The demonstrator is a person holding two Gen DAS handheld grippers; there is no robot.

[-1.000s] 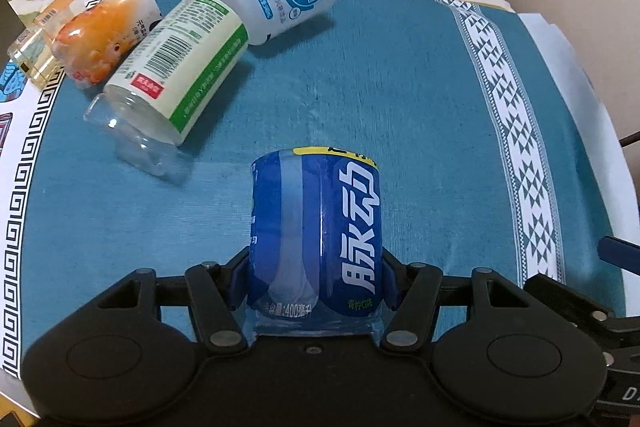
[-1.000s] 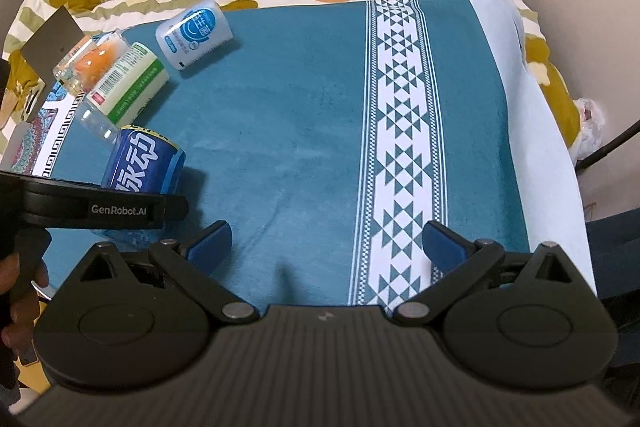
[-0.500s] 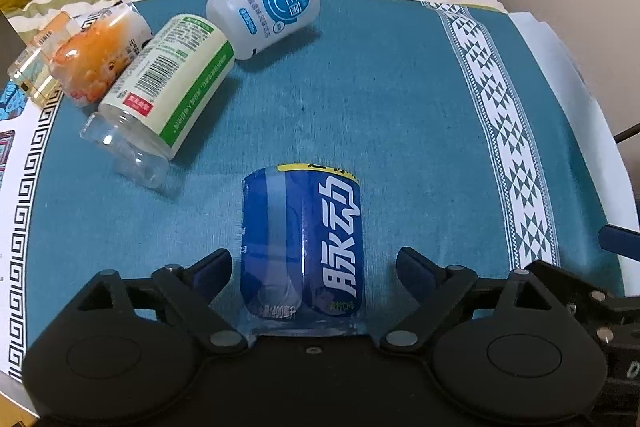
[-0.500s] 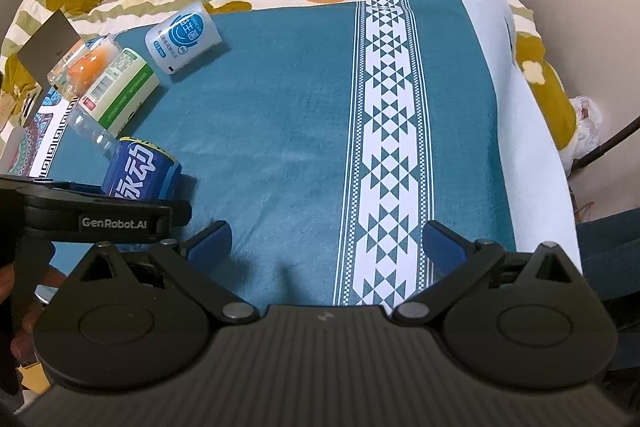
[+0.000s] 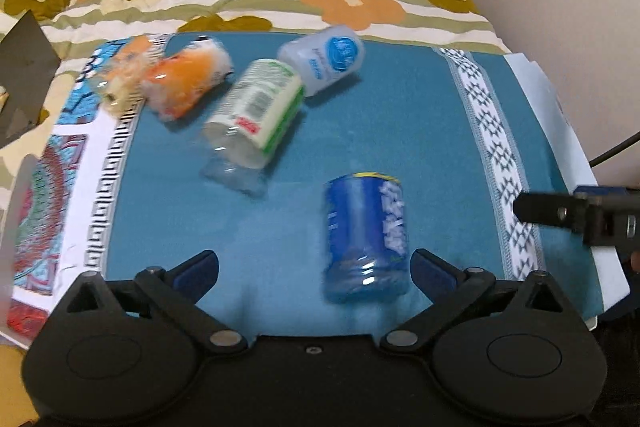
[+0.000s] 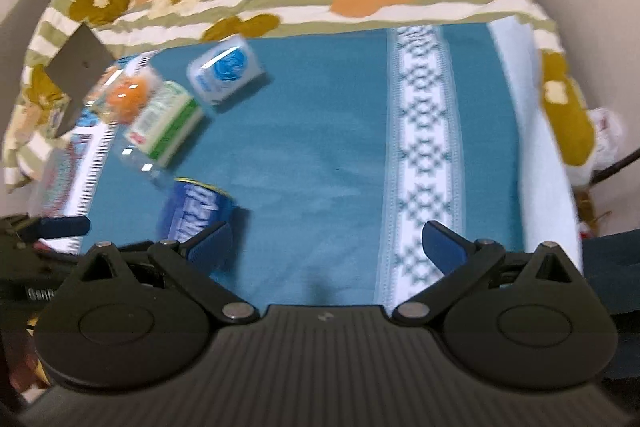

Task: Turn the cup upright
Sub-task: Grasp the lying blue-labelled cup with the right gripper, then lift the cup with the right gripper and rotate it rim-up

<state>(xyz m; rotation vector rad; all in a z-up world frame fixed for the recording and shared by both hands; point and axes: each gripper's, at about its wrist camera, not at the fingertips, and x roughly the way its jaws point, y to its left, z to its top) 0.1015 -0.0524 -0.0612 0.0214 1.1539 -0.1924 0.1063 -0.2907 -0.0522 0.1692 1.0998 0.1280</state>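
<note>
- At far left of the left wrist view, a patterned mat (image 5: 44,195) under the edge of the teal cloth (image 5: 400,115); all of it motion-blurred.
- Next along, 3 containers lying on their sides in a loose row: an orange one (image 5: 184,83), a green-labelled one (image 5: 256,111) with its clear end toward the camera, and a white one with a blue disc (image 5: 324,59).
- Nearer the camera, left gripper (image 5: 314,263) spread wide, nothing between the pads but cloth and the cup's edge.
- Just inside its right finger, the blue cup (image 5: 366,235): free of both tongs, on the teal cloth, well apart from the other 3. Apparently on its clear base with the yellow-edged rim uppermost, though too blurred to be sure.
- Probably thin cut plastic: very light, springy, easy to dent, smooth enough to slip and quick to topple on soft cloth. Best taken across the labelled middle with a gentle squeeze, not at the flimsy rim.
- Further right, the white patterned stripe (image 5: 496,155) on the cloth.
- At far right, right gripper (image 6: 328,239), also wide apart and empty above bare cloth, with the blue cup (image 6: 196,211) just beyond its left finger.
</note>
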